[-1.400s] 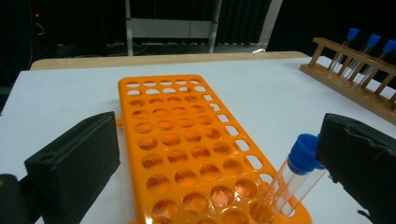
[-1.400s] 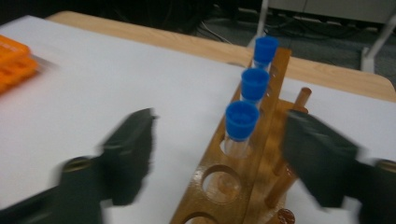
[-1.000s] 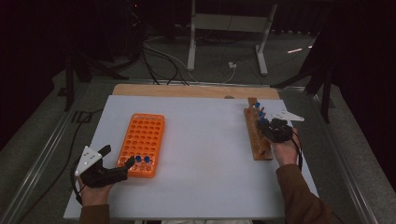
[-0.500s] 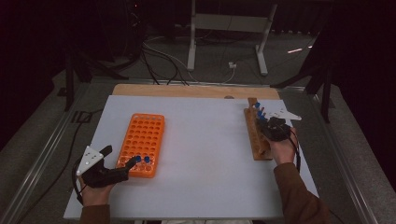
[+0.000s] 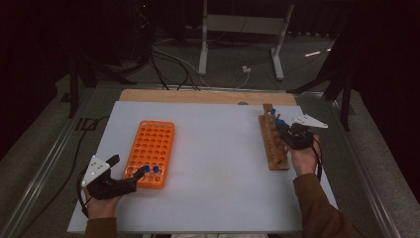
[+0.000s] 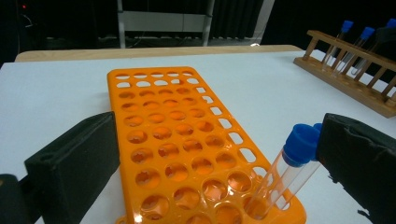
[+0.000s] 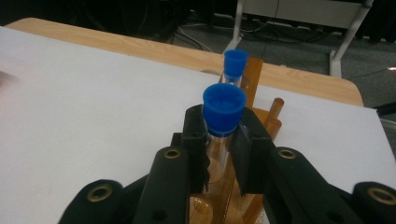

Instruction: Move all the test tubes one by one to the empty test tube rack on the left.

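- High view: the right gripper [image 5: 288, 133] sits at the wooden rack [image 5: 273, 144], well apart from the orange rack [image 5: 149, 152]; its grip is too small to read here.
- Left gripper view: the left gripper [image 6: 224, 154] stands open, astride the orange rack's near corner — one capped tube [image 6: 285, 170] touches a pad.
- Right gripper view: the jaws clamp the blue-capped tube [image 7: 222, 126] below its cap. Lift straight up; the tube's foot is hidden.

A white counter [image 5: 223, 163] with a bare wooden strip [image 5: 198, 96] along its far edge stands on a grey floor [image 5: 44, 148]. Beyond it the room is dark; a pale metal stand [image 5: 242, 29] rises there, with black cables [image 5: 168, 59] lying across the floor.
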Action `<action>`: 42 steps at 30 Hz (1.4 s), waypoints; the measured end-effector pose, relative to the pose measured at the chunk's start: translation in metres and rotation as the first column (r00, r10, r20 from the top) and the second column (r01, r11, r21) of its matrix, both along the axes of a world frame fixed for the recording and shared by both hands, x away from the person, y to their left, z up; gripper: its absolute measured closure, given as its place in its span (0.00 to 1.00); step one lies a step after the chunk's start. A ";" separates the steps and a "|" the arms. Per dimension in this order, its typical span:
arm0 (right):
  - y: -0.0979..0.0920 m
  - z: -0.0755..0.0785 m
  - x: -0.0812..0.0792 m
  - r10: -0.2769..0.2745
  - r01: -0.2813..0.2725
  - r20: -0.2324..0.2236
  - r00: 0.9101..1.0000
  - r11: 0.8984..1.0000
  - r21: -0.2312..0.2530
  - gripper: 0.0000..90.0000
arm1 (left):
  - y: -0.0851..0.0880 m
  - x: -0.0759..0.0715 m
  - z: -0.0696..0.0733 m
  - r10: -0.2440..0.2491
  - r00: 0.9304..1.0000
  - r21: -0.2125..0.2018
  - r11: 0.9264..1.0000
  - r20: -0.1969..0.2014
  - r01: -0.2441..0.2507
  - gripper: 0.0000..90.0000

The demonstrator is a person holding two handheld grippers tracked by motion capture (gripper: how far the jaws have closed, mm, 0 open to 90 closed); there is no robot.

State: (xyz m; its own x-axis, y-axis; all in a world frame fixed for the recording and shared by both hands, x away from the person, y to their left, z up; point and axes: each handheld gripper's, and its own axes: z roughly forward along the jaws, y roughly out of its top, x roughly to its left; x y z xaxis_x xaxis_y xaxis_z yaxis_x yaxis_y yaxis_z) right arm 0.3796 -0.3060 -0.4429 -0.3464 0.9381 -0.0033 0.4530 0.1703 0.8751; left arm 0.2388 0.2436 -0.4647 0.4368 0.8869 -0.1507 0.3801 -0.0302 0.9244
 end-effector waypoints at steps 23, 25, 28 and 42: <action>0.010 0.052 -0.019 0.083 -0.085 0.105 0.991 0.996 0.015 0.86 | -0.013 0.002 0.009 0.008 0.999 0.032 0.999 0.038 -0.009 0.01; 0.015 0.050 -0.020 0.104 -0.106 0.094 0.990 0.994 0.027 0.86 | -0.016 0.003 0.012 0.014 0.999 0.043 0.999 0.049 -0.016 0.01; 0.023 0.045 -0.020 0.129 -0.132 0.070 0.989 0.991 0.031 0.86 | -0.021 0.005 0.018 0.012 0.998 0.042 0.999 0.060 -0.014 0.01; 0.058 0.042 -0.026 0.246 -0.247 0.016 0.969 0.969 0.031 0.86 | -0.074 0.028 0.047 -0.059 0.997 0.110 0.992 0.048 0.054 0.01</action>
